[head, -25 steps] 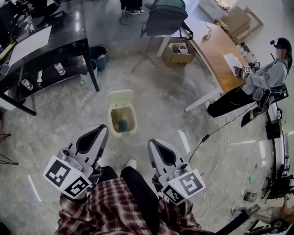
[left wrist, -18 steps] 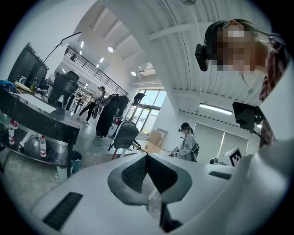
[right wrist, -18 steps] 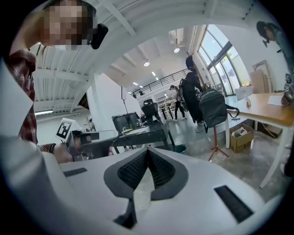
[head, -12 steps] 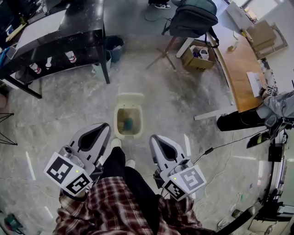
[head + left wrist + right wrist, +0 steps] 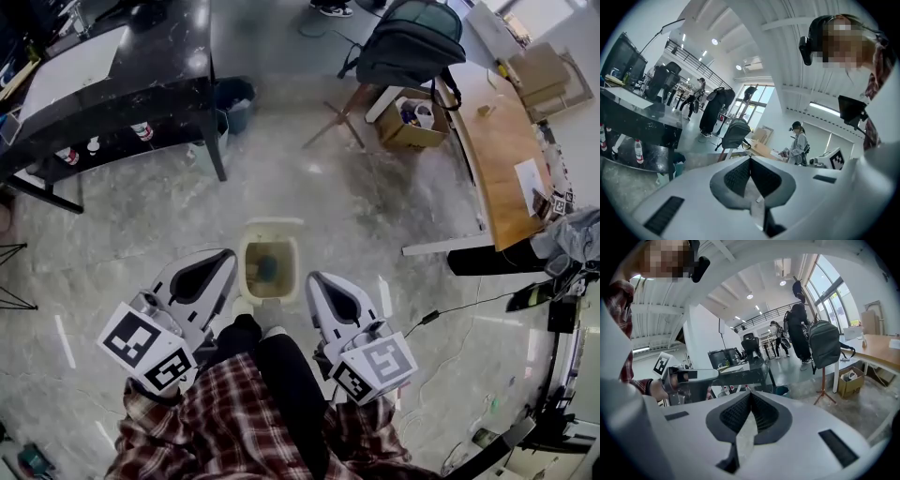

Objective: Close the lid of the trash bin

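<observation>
A cream trash bin (image 5: 247, 272) stands on the floor straight ahead, with something teal (image 5: 265, 269) inside. Its lid (image 5: 272, 225) is open and stands up at the far side. In the head view my left gripper (image 5: 223, 258) hangs just left of the bin's rim, and my right gripper (image 5: 314, 281) is just right of it. Neither touches the bin. In the left gripper view the left gripper (image 5: 750, 160) is shut on nothing. In the right gripper view the right gripper (image 5: 751, 394) is also shut on nothing. Neither of these two views shows the bin.
A black table (image 5: 141, 66) with bottles under it stands far left, a small blue bin (image 5: 234, 94) beside its leg. A backpack on a stand (image 5: 412, 42), a cardboard box (image 5: 412, 117) and a wooden desk (image 5: 502, 141) lie far right. A cable (image 5: 441, 309) crosses the floor.
The person has walked up to the bin, which has slid down the head view to sit between the two gripper tips. Both grippers stayed shut.
</observation>
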Available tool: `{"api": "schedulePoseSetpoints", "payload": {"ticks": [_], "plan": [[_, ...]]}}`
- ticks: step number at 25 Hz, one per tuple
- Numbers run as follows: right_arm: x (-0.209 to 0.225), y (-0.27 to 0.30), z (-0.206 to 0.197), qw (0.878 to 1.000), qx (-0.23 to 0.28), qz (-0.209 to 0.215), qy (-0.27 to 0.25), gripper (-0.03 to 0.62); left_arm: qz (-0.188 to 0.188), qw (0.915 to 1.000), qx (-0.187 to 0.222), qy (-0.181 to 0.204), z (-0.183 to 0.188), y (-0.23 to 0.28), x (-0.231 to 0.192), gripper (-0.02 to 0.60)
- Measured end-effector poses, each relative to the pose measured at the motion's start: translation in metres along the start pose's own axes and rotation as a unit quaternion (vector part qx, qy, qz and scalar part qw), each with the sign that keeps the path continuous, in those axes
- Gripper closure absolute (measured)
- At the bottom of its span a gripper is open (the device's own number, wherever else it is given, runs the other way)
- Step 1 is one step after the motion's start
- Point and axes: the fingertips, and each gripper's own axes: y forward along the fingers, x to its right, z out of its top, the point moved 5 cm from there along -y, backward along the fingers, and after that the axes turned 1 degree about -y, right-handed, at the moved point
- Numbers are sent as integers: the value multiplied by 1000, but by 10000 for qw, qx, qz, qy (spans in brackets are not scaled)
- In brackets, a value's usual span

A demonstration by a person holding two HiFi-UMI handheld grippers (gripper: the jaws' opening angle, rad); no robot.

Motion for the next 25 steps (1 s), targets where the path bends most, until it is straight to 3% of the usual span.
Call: {"api": "schedulePoseSetpoints", "payload": {"ticks": [4, 11, 20, 25], "plan": [[18, 8, -19, 9992, -286, -19, 282, 580, 0, 9991, -346, -239, -18, 22, -13, 571], [52, 21, -68, 9935, -874, 195, 702, 580, 191, 9947, -967, -287, -68, 69, -50, 571], [93, 62, -135, 9860, -1260, 491, 977, 580, 66, 9878, -1551, 82, -123, 145, -112, 571], [109, 89, -165, 9838, -1317, 616, 1053, 580, -139, 9800, -1979, 181, -153, 180, -155, 571]]}}
